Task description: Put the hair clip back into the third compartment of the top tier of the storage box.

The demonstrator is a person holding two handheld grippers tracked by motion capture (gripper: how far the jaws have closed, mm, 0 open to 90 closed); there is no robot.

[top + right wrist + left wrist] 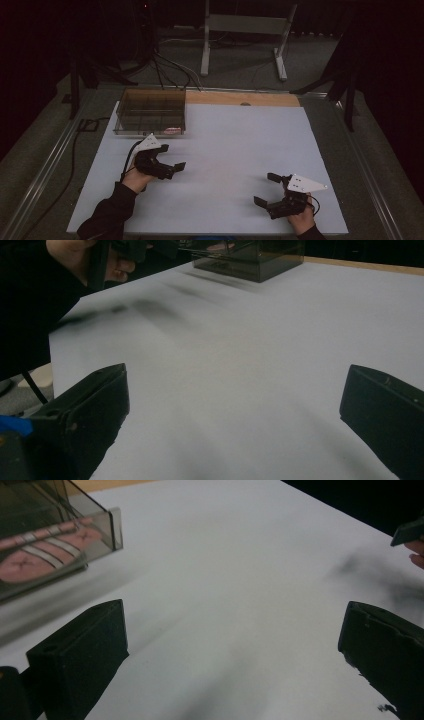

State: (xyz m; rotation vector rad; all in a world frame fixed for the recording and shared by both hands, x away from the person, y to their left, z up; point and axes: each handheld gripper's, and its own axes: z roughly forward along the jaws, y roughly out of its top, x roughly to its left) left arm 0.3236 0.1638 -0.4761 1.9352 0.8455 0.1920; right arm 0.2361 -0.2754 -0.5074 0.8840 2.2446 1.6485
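A smoky clear plastic box [150,111] with dividers stands at the back left of the white table top [240,145]. A pink item with white stripes [172,130] lies in its near right compartment, seen close in the left gripper view [35,560]. My left gripper [171,156] hovers just in front of the box, open, with nothing between its jaws [235,645]. My right gripper [266,189] is near the front right edge, also open and empty [235,410]. From there the box [250,257] sits far off, with the other hand [85,257] at the upper left.
A wooden strip [240,98] runs along the table's far edge. Beyond it, a metal stand [245,30] and cables [165,65] lie on the dark floor. A metal rail [50,160] borders the left side.
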